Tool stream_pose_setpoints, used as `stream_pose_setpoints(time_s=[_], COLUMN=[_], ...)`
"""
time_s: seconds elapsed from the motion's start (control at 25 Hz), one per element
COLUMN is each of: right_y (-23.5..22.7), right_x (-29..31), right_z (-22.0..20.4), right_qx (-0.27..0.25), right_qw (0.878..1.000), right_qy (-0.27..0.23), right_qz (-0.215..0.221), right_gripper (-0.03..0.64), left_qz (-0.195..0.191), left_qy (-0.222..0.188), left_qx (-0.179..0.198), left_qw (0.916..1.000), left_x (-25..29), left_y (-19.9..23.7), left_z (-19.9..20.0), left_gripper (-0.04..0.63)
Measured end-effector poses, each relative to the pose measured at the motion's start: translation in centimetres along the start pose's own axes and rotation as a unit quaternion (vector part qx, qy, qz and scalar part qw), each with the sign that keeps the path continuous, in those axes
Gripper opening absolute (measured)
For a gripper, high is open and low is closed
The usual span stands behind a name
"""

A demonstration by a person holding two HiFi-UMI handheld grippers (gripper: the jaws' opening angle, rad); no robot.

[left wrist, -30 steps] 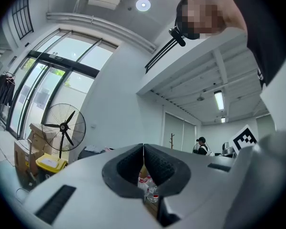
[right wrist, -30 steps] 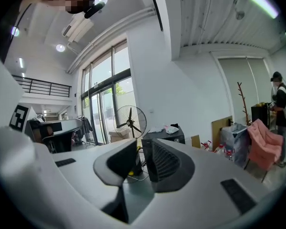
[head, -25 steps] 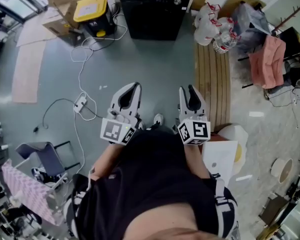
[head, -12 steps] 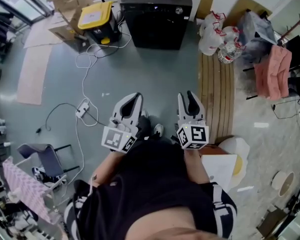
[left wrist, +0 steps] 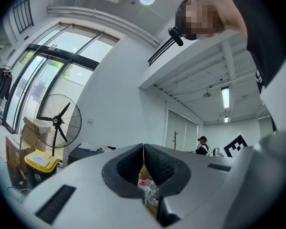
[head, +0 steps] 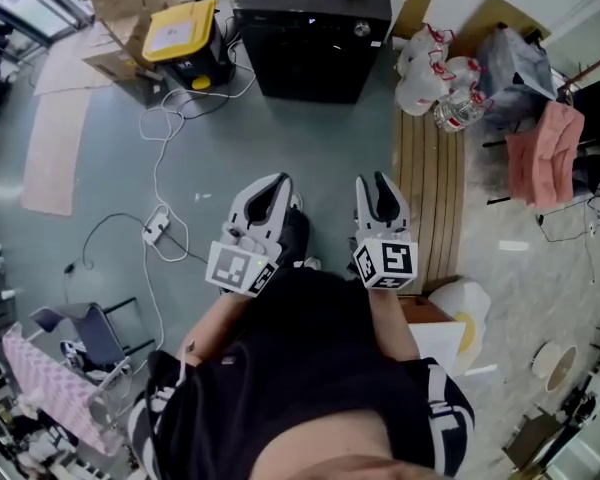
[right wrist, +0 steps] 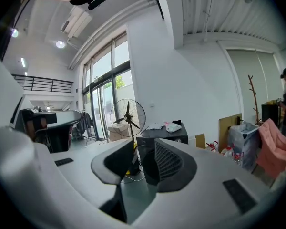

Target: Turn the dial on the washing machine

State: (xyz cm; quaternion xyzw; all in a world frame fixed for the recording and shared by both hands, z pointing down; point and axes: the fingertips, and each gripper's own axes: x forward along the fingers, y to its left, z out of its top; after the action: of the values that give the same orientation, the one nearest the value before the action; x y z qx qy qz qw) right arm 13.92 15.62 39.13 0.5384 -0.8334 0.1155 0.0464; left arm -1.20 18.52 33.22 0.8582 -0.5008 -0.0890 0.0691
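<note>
The black washing machine (head: pixel 310 38) stands at the far side of the grey floor, with a small silver dial (head: pixel 361 30) near its top right corner. Both grippers are held close in front of the person's waist, far short of the machine. The left gripper (head: pixel 273 186) has its pads pressed together with nothing between them, as the left gripper view (left wrist: pixel 143 149) also shows. The right gripper (head: pixel 376 186) stands open and empty. In the right gripper view (right wrist: pixel 144 150) the washing machine (right wrist: pixel 164 136) shows through the gap between its jaws.
A yellow-lidded box (head: pixel 180 30) and cardboard sit left of the machine. A white cable with a power strip (head: pixel 155 225) trails over the floor. To the right lie a slatted wooden board (head: pixel 427 158), water bottles (head: pixel 435 68) and a pink cloth (head: pixel 545 133). A standing fan (right wrist: pixel 128 118) is nearby.
The person has stepped forward a little, and a dark shoe now shows between the grippers. Both grippers stay in front of the waist with their jaws unchanged.
</note>
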Motion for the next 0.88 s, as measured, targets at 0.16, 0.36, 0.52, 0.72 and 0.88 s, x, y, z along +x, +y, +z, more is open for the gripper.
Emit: stream_pose_setpoints(time_s=[0.16,0.36,0.52,0.72,0.88], right_y=[-1.2,-2.8,-4.5,-7.2,-10.5], right_x=[7.4,15.5,21.3,26.9,32.2], right_z=[2.2,4.2,4.0,3.6,2.9], right_qx=[-0.007,-0.014,-0.012,-0.007,-0.007], right_qw=[1.000,1.000,0.999,0.998,0.997], right_qy=[-0.001,0.010,0.024,0.039,0.048], right_qz=[-0.007,-0.021,-0.040,-0.050,-0.054], right_gripper=[0.147,0.149,0.158,0.164,0.170], left_qz=[-0.012,-0.032,-0.041,-0.037,-0.024], left_qy=[-0.006,-0.012,-0.012,-0.011,-0.002], left_qx=[-0.003,-0.013,-0.009,-0.016,-0.019], left_qw=[0.9999,0.9993,0.9991,0.9991,0.9995], left_x=[5.7,11.5,14.7,17.9,21.8], left_y=[5.0,10.1,13.9,16.9,19.1], left_z=[1.3,2.6,2.7,2.6,1.2], left_gripper=[0.023,0.023,0.023,0.023,0.023])
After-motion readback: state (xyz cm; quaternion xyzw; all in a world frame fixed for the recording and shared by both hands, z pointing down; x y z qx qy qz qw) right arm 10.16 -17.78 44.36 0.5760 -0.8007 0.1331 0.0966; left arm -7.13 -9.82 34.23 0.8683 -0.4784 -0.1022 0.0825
